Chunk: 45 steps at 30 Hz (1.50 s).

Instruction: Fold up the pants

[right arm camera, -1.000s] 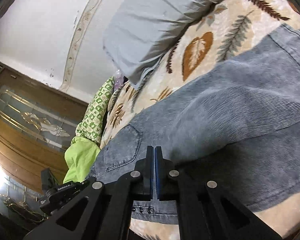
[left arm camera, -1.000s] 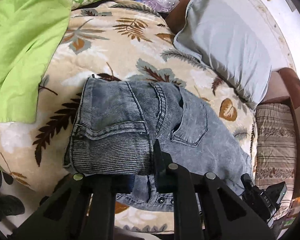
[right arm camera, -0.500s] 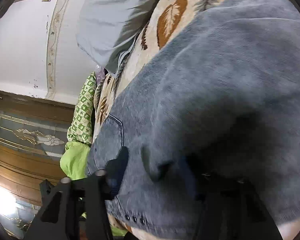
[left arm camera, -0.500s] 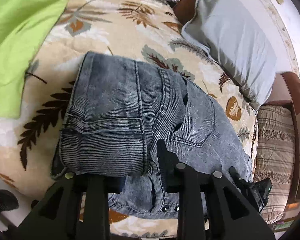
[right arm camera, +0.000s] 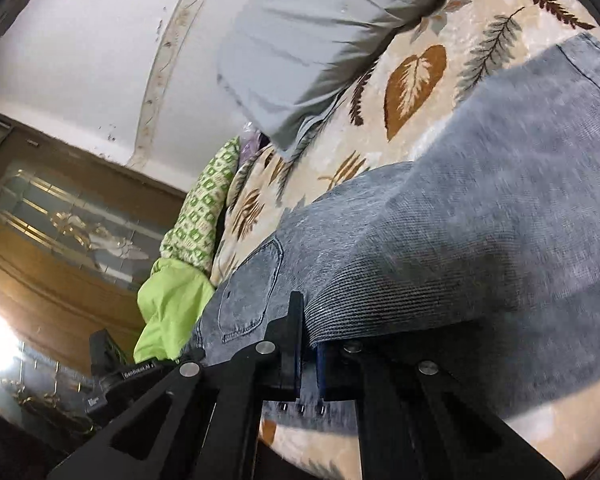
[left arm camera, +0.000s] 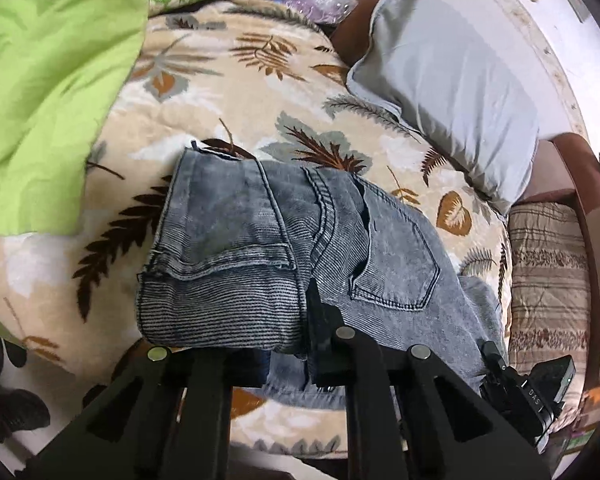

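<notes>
Grey-blue jeans (left arm camera: 292, 248) lie on the leaf-patterned bedspread (left arm camera: 228, 92), partly folded, with a folded layer draped over my left gripper. My left gripper (left arm camera: 288, 344) has its jaws apart with the fold of denim hanging between and over them; only its right finger (left arm camera: 320, 320) shows. In the right wrist view the jeans (right arm camera: 440, 240) fill the right side. My right gripper (right arm camera: 308, 344) has its jaws close together, pinching the edge of a folded denim layer near the waistband.
A grey pillow (left arm camera: 448, 80) lies at the bed's far right by the white wall. A lime-green blanket (left arm camera: 48, 80) covers the left of the bed. A striped cushion (left arm camera: 548, 280) sits at the right. The other gripper's body (left arm camera: 536, 392) shows at lower right.
The right gripper opened half a second ago and has now closed on the edge of the denim. The left gripper stays under the fold, lifted back slightly.
</notes>
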Motion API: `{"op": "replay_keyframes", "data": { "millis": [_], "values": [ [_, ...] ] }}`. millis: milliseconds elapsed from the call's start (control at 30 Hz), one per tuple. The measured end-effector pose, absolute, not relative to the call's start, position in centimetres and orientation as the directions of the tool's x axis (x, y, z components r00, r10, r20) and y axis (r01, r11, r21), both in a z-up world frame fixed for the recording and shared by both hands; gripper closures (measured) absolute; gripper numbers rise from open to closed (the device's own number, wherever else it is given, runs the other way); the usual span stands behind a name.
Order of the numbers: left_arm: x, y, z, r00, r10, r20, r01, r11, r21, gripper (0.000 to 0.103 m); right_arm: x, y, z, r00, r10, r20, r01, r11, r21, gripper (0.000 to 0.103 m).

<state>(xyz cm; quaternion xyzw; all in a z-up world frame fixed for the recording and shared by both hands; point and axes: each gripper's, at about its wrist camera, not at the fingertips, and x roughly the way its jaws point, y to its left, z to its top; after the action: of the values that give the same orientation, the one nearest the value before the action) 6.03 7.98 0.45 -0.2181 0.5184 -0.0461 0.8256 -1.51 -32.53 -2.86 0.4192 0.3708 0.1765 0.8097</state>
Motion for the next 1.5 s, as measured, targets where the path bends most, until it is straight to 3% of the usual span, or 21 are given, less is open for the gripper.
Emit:
{"op": "replay_keyframes", "data": {
  "millis": [200,367,533,633,700,1033,1367,1433,1467,1500],
  "values": [
    [3.8,8.6,-2.1,0.41,-0.282,-0.867,-0.165,0.912,-0.374,0.091,-4.4,-32.4,-4.3,0.614,0.621,-0.487,0.041,0.591,0.805,0.099],
    [4.0,8.4,-5.9,0.347,-0.244,-0.906,-0.19,0.928,-0.322,0.09,-4.6,-32.1,-7.1,0.569,0.601,-0.562,0.094,0.632,0.77,0.098],
    [4.2,7.5,-5.9,0.355,-0.207,-0.912,-0.164,0.946,-0.279,0.088,-3.2,-31.0,-8.5,0.536,0.524,-0.662,0.12,0.729,0.674,0.092],
    [4.0,8.0,-5.4,0.36,-0.248,-0.9,-0.161,0.933,-0.321,0.088,-3.7,-32.0,-7.6,0.557,0.522,-0.646,0.117,0.721,0.683,0.085],
    [3.8,8.6,-5.2,0.358,-0.285,-0.889,-0.16,0.92,-0.359,0.083,-4.6,-34.0,-6.6,0.593,0.506,-0.626,0.12,0.713,0.691,0.074],
    [4.5,8.1,-5.5,0.339,-0.3,-0.892,-0.179,0.91,-0.373,0.066,-11.0,-51.8,-5.5,0.784,0.188,-0.592,0.414,0.553,0.724,0.069],
    [5.4,7.4,-5.3,0.323,-0.267,-0.908,-0.204,0.917,-0.342,0.063,-8.4,-54.3,-7.9,0.762,0.162,-0.627,0.46,0.546,0.7,0.069],
    [5.6,7.2,-5.1,0.316,-0.256,-0.914,-0.206,0.921,-0.329,0.063,-7.8,-54.6,-8.1,0.754,0.16,-0.637,0.461,0.56,0.688,0.084],
    [5.7,7.2,-4.8,0.32,-0.25,-0.914,-0.208,0.923,-0.325,0.068,-7.6,-54.8,-7.9,0.759,0.166,-0.629,0.45,0.564,0.692,0.093],
    [5.7,7.2,-4.6,0.326,-0.244,-0.913,-0.207,0.924,-0.321,0.079,-7.5,-55.0,-7.5,0.768,0.173,-0.616,0.433,0.568,0.7,0.093]
  ]
}}
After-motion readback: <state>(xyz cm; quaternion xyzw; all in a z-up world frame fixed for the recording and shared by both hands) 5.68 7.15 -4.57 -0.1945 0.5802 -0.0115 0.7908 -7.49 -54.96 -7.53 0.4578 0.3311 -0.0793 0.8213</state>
